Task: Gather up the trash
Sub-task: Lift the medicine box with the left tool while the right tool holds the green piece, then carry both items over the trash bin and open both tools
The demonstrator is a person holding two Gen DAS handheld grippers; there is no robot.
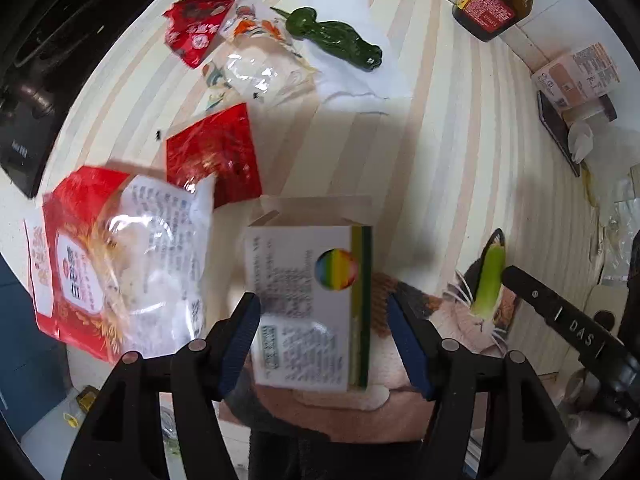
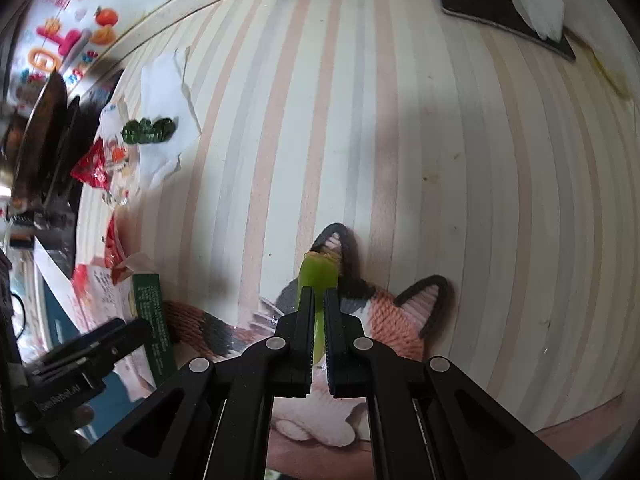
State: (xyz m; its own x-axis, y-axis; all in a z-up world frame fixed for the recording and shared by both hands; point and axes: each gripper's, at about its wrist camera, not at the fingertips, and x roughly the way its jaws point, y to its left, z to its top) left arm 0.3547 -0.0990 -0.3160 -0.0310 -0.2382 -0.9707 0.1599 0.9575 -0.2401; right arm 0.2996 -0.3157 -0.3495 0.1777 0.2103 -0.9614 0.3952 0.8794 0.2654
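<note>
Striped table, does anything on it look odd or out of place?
Yes: a whole green pepper lies on a torn white tissue among empty snack wrappers. A yellowish smear stains the table near the phone.

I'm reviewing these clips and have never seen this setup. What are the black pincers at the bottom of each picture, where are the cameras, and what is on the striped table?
No robot here: a person holds a hand-held gripper in each hand, and each carries a fisheye camera looking along its two fingers.

The left wrist view shows the left hand-held gripper open, its blue pads on either side of a small white carton with a rainbow dot; contact is not clear.

The right wrist view shows the right hand-held gripper shut on a light green vegetable stalk, above a cat-shaped knitted mat.

On the striped tablecloth lie red snack wrappers, a clear plastic bag, a white napkin with a dark green pepper on it, and a brown sauce bottle.
</note>
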